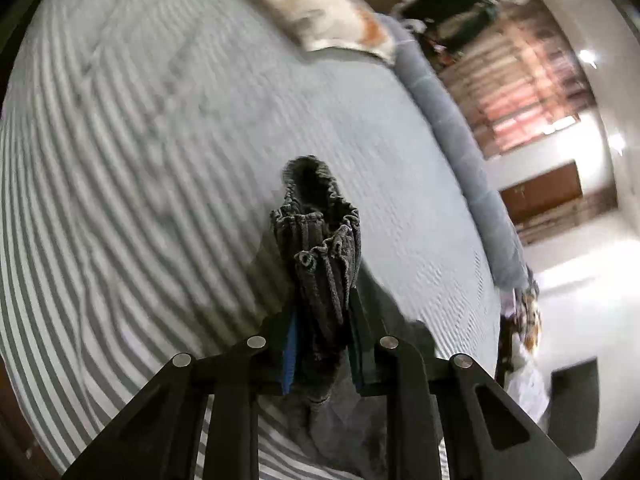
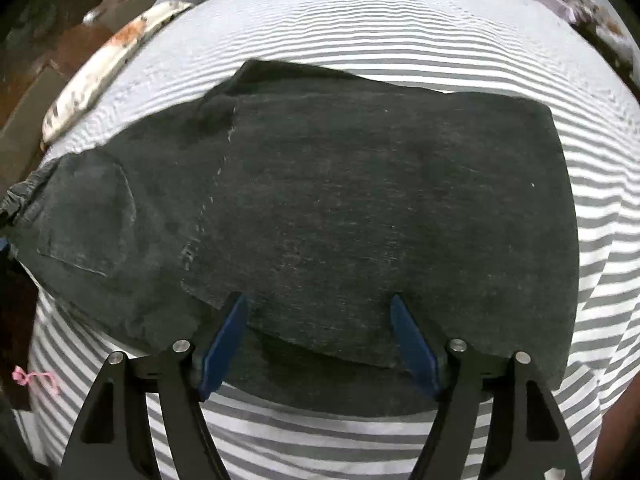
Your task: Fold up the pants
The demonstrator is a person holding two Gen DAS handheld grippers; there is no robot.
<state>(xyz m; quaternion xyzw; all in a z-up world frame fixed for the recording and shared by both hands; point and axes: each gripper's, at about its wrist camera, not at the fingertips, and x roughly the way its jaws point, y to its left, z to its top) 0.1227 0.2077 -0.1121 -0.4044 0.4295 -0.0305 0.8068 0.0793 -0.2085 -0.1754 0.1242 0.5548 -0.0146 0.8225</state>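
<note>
Dark grey pants (image 2: 340,208) lie folded on a grey-and-white striped bed sheet (image 2: 360,28). In the right wrist view my right gripper (image 2: 320,304) is open, its blue fingers (image 2: 226,340) spread over the near edge of the folded legs, holding nothing. In the left wrist view my left gripper (image 1: 324,312) is shut on the gathered elastic waistband (image 1: 320,240) of the pants and lifts it off the sheet (image 1: 140,160). The waistband end also shows at the far left of the right wrist view (image 2: 24,192).
A patterned white-and-orange pillow (image 1: 328,12) lies at the head of the bed; it also shows in the right wrist view (image 2: 108,64). A grey bolster (image 1: 452,120) runs along the far bed edge. Beyond it are the floor and a wooden cabinet (image 1: 540,196).
</note>
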